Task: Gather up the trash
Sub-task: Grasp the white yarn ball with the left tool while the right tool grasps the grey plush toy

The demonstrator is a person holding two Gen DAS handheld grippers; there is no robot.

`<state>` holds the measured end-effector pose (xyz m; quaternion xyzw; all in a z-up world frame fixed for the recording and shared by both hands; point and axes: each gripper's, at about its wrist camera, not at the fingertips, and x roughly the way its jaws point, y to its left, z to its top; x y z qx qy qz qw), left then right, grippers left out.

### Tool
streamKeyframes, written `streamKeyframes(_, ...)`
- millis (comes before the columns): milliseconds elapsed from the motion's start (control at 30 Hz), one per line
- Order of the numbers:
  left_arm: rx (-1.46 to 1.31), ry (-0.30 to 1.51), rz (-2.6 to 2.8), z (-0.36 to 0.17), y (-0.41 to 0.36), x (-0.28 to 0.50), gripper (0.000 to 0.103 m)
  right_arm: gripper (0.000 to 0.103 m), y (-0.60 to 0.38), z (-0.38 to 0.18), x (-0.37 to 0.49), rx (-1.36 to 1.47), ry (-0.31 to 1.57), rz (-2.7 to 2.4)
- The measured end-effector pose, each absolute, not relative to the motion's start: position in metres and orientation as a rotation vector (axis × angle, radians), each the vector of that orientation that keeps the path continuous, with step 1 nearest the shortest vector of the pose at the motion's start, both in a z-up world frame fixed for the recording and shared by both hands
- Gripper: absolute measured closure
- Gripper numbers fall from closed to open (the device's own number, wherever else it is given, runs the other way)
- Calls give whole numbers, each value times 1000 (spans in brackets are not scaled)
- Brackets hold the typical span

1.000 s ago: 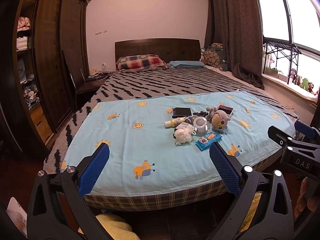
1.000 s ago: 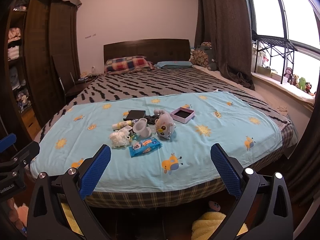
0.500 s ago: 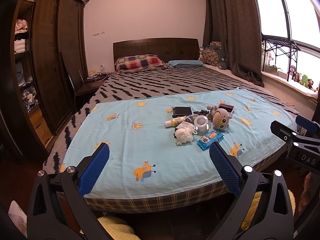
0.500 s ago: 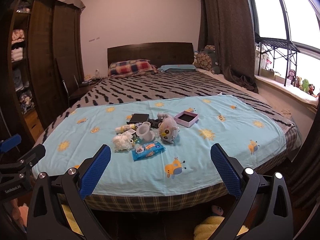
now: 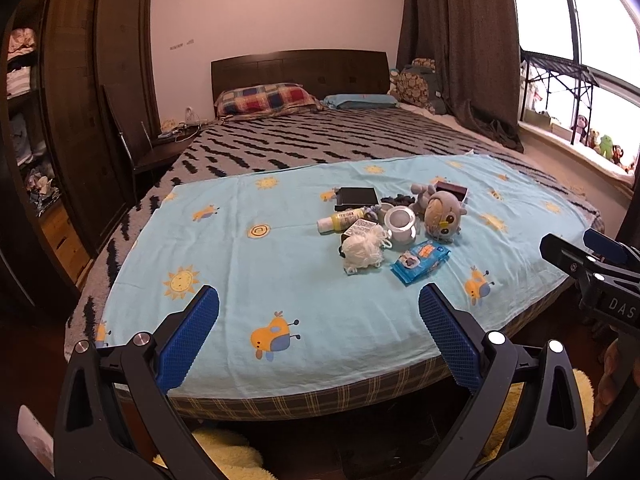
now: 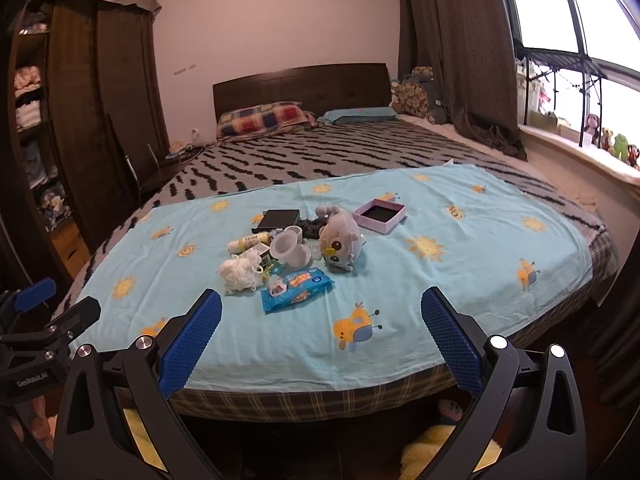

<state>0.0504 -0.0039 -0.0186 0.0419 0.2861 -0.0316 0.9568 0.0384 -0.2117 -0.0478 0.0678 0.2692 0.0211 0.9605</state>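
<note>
Nearest, the left gripper [image 5: 319,334] and the right gripper [image 6: 321,334] both hover at the foot of the bed with their blue-padded jaws spread wide and nothing between them. Beyond them lies the light blue sheet [image 5: 240,280], printed with suns and small animals. The clutter sits together on that sheet, toward its middle: closest to the grippers, a blue wipes packet [image 6: 297,289] lies flat, with a white mesh puff [image 6: 241,270] just left of it. Behind the packet a white cup [image 6: 290,249] lies tipped beside a grey plush toy [image 6: 340,245]. Farther back sit a yellow-capped bottle [image 6: 249,243], a black box [image 6: 280,219] and an open pink box [image 6: 379,215]. Beyond the sheet, a plaid pillow [image 6: 262,119] rests by the headboard.
</note>
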Motion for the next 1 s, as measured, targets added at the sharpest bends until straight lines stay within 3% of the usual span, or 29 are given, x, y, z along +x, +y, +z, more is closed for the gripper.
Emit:
streamKeyframes(667, 65, 728, -138, -87, -21, 188, 8, 3, -227, -107, 196, 141, 634, 58)
streamKeyframes(867, 33, 789, -196, -107, -26, 225, 9, 15, -228, -121, 237, 142, 671, 63)
streamKeyframes(1000, 17, 821, -238, -120, -34, 241, 18, 16, -226, -129, 255, 122, 689, 66)
